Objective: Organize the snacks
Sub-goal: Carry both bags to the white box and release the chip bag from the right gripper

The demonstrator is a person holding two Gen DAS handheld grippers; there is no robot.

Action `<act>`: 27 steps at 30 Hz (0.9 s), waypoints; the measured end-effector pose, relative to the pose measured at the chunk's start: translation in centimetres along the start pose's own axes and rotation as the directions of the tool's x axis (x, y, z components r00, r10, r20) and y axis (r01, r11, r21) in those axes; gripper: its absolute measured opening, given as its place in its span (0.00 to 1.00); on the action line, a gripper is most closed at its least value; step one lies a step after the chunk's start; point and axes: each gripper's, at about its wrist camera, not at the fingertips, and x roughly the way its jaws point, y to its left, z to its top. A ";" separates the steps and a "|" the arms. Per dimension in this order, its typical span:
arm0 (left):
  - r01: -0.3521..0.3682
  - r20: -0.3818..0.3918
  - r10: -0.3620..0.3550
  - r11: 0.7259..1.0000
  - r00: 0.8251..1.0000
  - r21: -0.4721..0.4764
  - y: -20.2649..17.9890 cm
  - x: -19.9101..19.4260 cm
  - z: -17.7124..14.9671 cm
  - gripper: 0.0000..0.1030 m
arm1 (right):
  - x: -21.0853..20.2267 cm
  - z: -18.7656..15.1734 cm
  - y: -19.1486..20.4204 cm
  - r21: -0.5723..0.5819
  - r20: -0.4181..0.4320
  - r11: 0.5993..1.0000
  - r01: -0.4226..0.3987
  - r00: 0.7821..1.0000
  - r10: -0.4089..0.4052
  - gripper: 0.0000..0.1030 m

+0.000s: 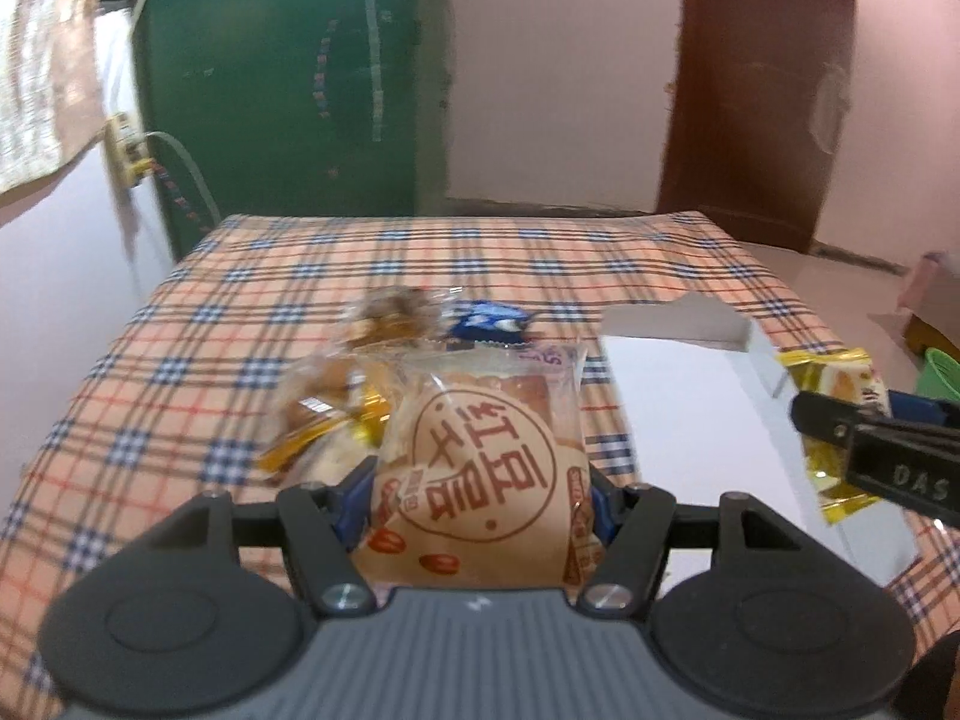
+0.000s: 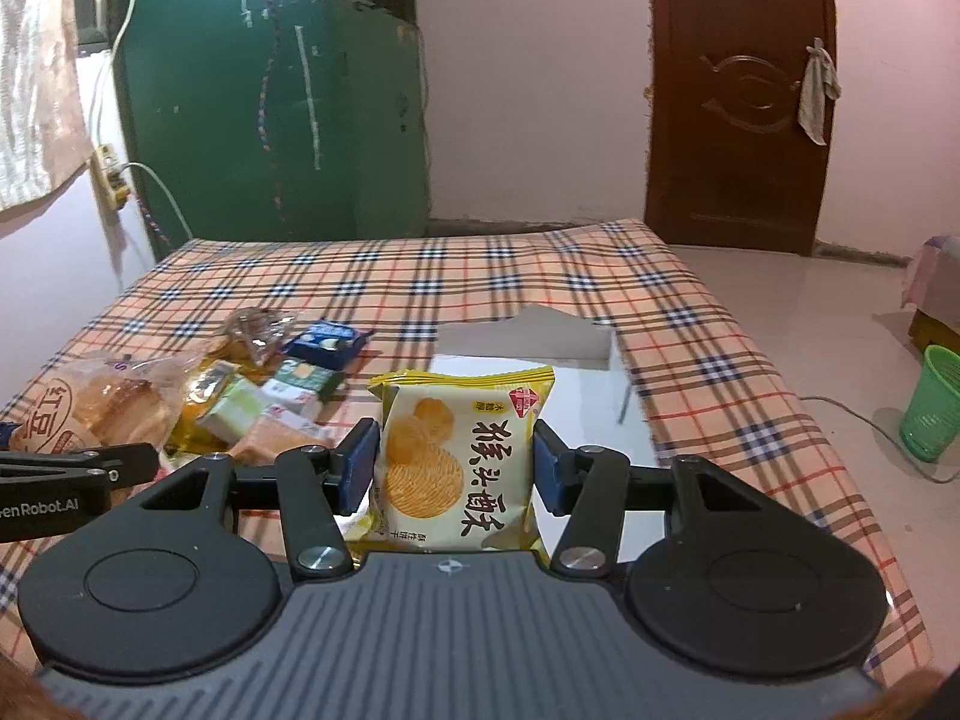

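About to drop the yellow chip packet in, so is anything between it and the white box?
Nothing visible. The right gripper holds the yellow chip packet just before the open white box, whose visible floor looks bare; the snack pile lies off to its left.

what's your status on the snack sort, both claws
Left claw shut on bread packet. Right claw shut on yellow chip bag. White box open ahead, nothing blocking; snack pile waits at left.

The bread packet (image 1: 480, 474) bears red "红豆"; the yellow chip packet (image 2: 462, 462) reads "猴头菌"; the left gripper's arm (image 2: 54, 489) shows "enRobot.AI".
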 end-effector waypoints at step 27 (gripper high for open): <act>0.118 -0.078 -0.110 0.987 0.991 0.107 -11.3 11.8 4.8 0.63 | 11.2 5.7 -8.8 0.024 -0.096 0.998 0.056 0.994 -0.054 0.61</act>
